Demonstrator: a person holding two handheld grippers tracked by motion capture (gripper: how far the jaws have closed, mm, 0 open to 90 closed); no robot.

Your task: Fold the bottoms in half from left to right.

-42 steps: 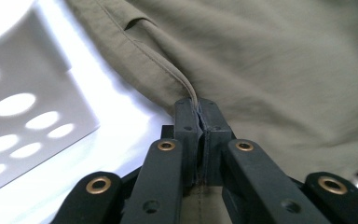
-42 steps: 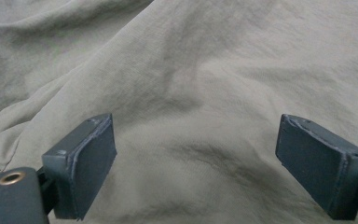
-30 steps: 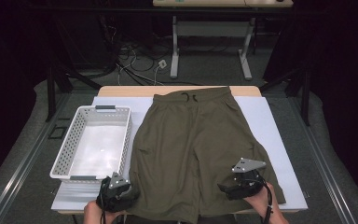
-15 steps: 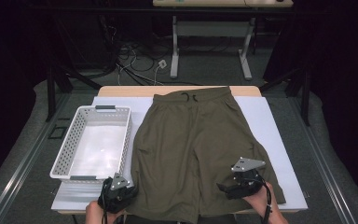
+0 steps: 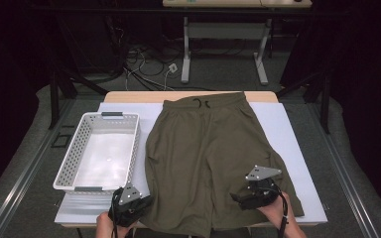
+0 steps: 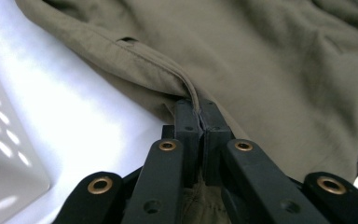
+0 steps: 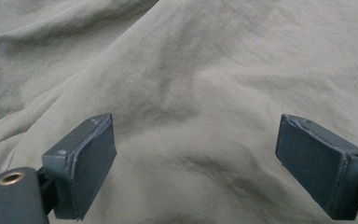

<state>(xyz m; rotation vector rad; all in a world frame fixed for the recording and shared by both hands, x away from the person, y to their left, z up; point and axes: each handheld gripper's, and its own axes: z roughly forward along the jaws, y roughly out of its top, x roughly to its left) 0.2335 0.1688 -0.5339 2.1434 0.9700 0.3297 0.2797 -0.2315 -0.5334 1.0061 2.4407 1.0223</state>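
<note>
One pair of olive shorts [image 5: 203, 163] lies flat across the white table cover [image 5: 287, 134], waistband at the far side, legs toward the person. Left gripper [image 6: 199, 116] has just closed and now pinches the hem at the outer edge of the left leg, fabric clamped between its pads. Right gripper [image 7: 196, 168] hovers over the right leg, its jaws spread wide; whether the pads touch the cloth is hard to tell. White perforated basket [image 5: 99, 153] sits just beside the shorts.
</note>
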